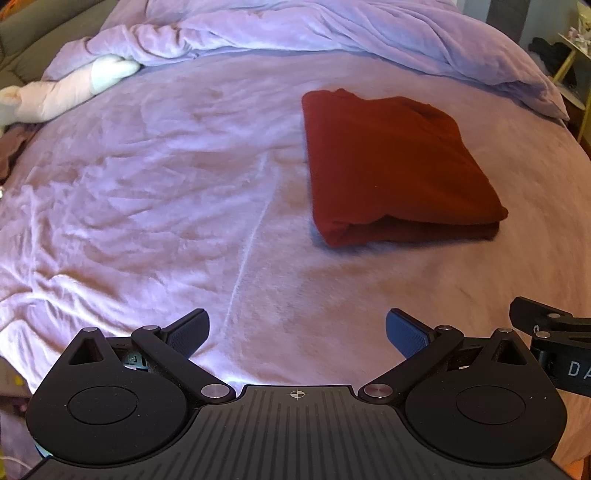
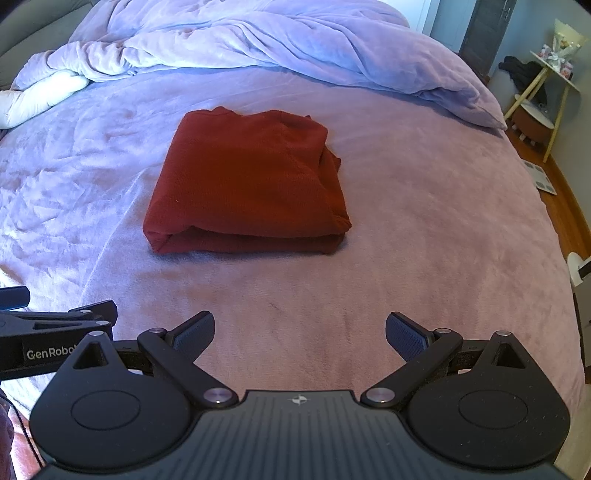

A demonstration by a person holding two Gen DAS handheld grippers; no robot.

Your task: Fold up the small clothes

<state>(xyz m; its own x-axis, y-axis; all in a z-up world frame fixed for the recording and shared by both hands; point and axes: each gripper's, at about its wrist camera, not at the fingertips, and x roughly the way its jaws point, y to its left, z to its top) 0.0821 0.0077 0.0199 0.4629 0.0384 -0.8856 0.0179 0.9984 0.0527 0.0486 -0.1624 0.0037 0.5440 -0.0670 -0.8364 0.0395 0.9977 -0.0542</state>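
Observation:
A dark red garment lies folded into a thick rectangle on the pink bed cover. Its folded layers show along the near edge. My left gripper hangs open above the cover, well short of the garment and to its left, with nothing between its fingers. My right gripper is also open and empty, held back from the garment's near edge. Each gripper's body shows at the side of the other's view.
A rumpled lilac duvet is heaped along the far side of the bed. A white and pink soft toy lies at the far left. A small side table stands on the wooden floor at the right.

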